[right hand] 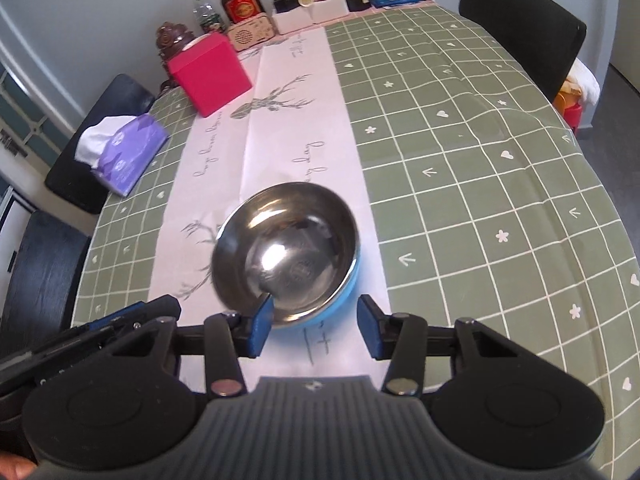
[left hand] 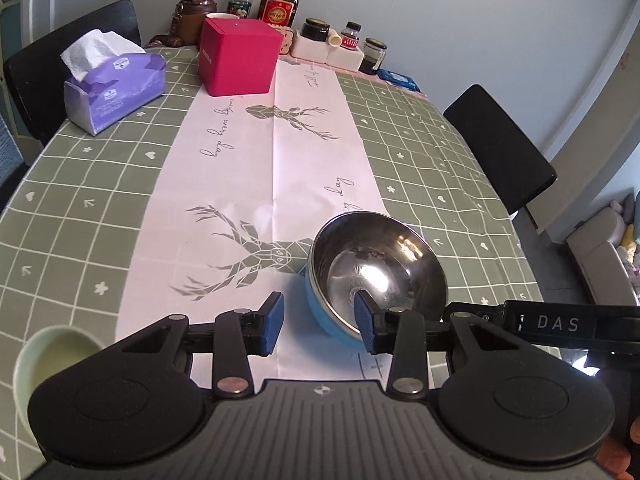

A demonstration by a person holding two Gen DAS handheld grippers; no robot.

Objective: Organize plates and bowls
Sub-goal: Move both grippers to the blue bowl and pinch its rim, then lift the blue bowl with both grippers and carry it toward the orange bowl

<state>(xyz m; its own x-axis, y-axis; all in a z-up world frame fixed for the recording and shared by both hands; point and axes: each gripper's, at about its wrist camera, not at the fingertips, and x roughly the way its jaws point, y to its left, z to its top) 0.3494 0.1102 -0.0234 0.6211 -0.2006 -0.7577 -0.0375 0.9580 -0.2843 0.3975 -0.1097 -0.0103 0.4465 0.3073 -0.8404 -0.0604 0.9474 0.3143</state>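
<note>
The bench (left hand: 420, 152) fills both views, covered by a green checked cloth with a pale deer-print runner (left hand: 260, 168) down its middle. Clutter sits along the far edge by the wall: a red box (left hand: 238, 58), a pack of tissues (left hand: 114, 88), bottles and jars, well apart from the working end, which seems kept for sorting dishes.

The bowl (left hand: 376, 268), steel inside and blue outside, is on the near end of the runner and tilted, its mouth leaning toward the cameras, likely because it is being tipped by its rim. A pale green cup (left hand: 52, 360) sits at the near left corner, only partly in view.

The right claw (right hand: 316, 326) straddles the bowl's near rim: its left pad is inside the steel wall and its right pad stands off the blue outside, so it is spread wide and not clamped. The left claw (left hand: 320, 322) is released too, its right finger (left hand: 366, 320) overlapping the bowl's near edge; whether it touches cannot be told. My judgement is that the right claw is placed to pinch the wall for lifting, with no plates in sight yet.
</note>
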